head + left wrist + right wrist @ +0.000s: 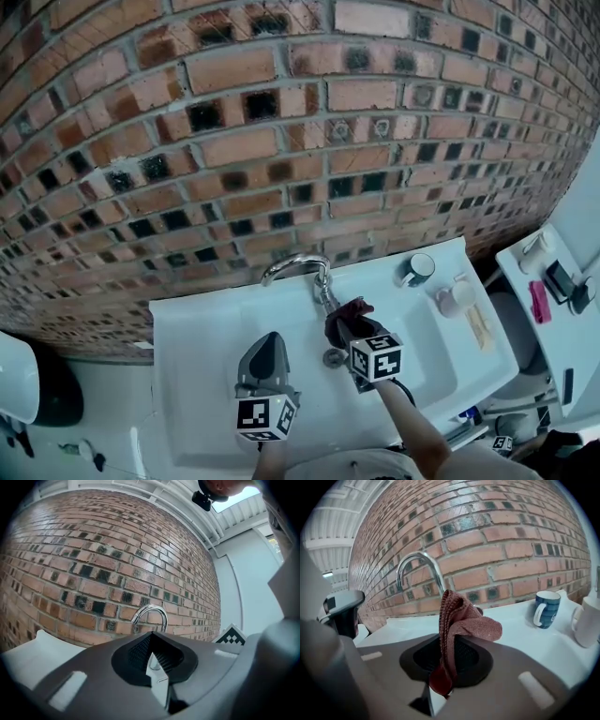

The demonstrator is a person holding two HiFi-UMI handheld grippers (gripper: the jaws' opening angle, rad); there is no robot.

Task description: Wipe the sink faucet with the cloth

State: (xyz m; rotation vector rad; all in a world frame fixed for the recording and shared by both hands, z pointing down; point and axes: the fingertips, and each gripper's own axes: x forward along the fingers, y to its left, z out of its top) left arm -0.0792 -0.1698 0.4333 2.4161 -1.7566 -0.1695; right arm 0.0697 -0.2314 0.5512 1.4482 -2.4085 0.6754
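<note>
- Right gripper (351, 330): jaws clamped narrow on the cloth (457, 625). A dark red wad is pinched between them; the top bunches up above the jaws and flops to the gripper's right.
- Cloth sits over the sink (187, 356), just beside the lower stem of the faucet (302, 267). I can't tell whether it touches the faucet.
- In the right gripper view the faucet's chrome arch rises directly behind the cloth, against the brick wall (234, 122).
- Left gripper (270, 342): jaws fully together, nothing between them, touching nothing. It hangs above the basin on the faucet's left, pointed at the spout, apart from the other gripper.
- In the left gripper view the faucet arch lines up just above the closed tips.
- Blue mug (546, 609) and white cup (587, 624) stand on the sink's right ledge, near each other and well apart from the cloth.
</note>
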